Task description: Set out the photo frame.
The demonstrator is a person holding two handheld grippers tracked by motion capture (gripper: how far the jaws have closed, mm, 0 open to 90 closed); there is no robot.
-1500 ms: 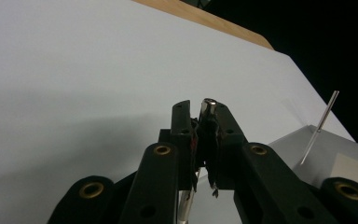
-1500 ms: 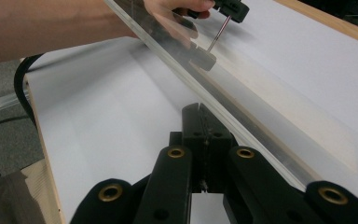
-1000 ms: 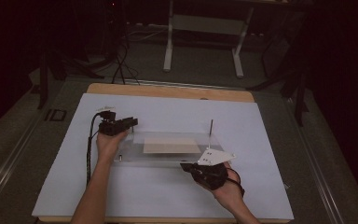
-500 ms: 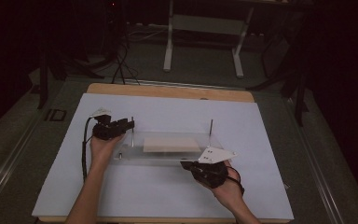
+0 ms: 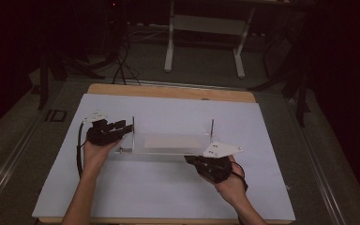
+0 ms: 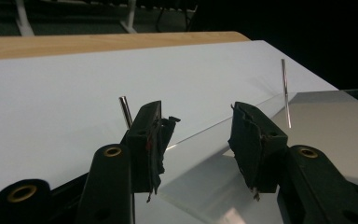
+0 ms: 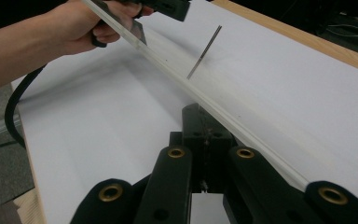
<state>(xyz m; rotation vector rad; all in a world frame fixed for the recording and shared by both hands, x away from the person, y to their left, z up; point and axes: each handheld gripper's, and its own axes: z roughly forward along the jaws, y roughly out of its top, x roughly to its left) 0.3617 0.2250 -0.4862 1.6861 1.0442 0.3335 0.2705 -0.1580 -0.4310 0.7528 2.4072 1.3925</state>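
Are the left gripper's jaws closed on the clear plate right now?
No. The left gripper has its jaws standing apart, with the clear plate edge visible in the open gap between them.

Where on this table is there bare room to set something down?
The white sheet is bare between the two forearms on the near side, and behind the clear plate up to the wooden edge. The crowded part is the middle, around the plate, its two upright pins and both grippers.
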